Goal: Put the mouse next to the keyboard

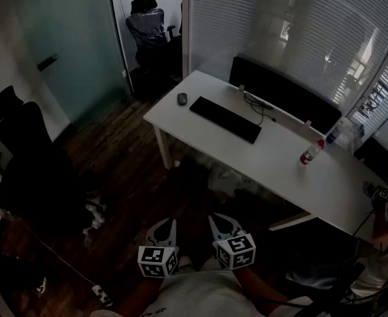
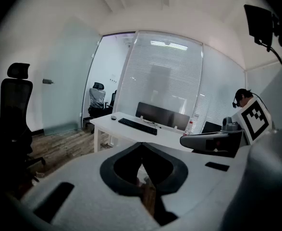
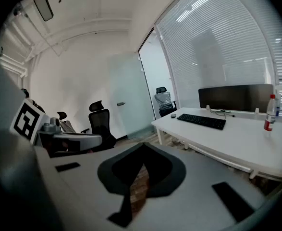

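Note:
A dark mouse (image 1: 182,98) lies on the white table (image 1: 279,164) near its far left corner, a short gap left of the black keyboard (image 1: 225,119). Both grippers hang low over the dark wood floor, well short of the table. My left gripper (image 1: 169,224) and right gripper (image 1: 218,220) sit side by side, each shut with nothing between its jaws. In the left gripper view the left gripper (image 2: 141,145) points toward the distant keyboard (image 2: 137,126) and mouse (image 2: 114,117). From the right gripper (image 3: 143,147) the keyboard (image 3: 202,121) and mouse (image 3: 172,115) show far ahead.
A red-capped bottle (image 1: 310,152) stands on the table's right half, and a cable (image 1: 260,105) trails behind the keyboard. Black office chairs (image 1: 22,144) stand at the left and another (image 1: 147,28) by the glass door. A person (image 1: 387,223) sits at the right edge.

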`<act>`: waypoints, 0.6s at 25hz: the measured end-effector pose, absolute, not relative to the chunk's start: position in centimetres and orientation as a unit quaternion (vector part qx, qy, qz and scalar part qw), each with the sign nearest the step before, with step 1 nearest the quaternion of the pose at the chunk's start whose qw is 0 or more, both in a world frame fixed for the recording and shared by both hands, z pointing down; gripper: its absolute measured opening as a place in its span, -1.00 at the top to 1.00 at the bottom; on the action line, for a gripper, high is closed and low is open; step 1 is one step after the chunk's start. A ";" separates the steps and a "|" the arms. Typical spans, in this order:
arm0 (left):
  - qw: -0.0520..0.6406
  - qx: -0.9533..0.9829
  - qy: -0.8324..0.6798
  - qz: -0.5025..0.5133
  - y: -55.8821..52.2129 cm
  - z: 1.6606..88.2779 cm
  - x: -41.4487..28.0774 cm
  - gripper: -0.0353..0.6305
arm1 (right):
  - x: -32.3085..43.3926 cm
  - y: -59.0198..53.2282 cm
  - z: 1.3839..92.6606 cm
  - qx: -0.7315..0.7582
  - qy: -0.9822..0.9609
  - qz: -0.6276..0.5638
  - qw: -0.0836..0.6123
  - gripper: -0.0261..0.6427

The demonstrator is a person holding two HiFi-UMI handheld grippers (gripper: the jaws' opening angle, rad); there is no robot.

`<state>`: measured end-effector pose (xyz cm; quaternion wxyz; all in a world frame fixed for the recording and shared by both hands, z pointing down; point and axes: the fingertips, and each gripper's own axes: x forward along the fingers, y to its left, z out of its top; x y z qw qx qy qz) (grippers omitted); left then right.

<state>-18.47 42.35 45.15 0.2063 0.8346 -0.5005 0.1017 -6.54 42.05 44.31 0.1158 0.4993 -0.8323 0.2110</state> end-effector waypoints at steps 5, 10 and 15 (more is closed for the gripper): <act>0.202 0.840 -0.493 0.104 39.6 45.1 -18.7 0.88 | -6.7 39.5 45.1 0.502 -0.828 0.221 0.117 0.92; 0.206 0.836 -0.497 0.107 35.3 46.0 -18.3 0.88 | -6.4 34.9 46.0 0.499 -0.829 0.225 0.113 0.91; 0.205 0.827 -0.511 0.110 27.6 47.2 -17.5 0.88 | -5.1 26.2 47.6 0.492 -0.833 0.226 0.111 0.91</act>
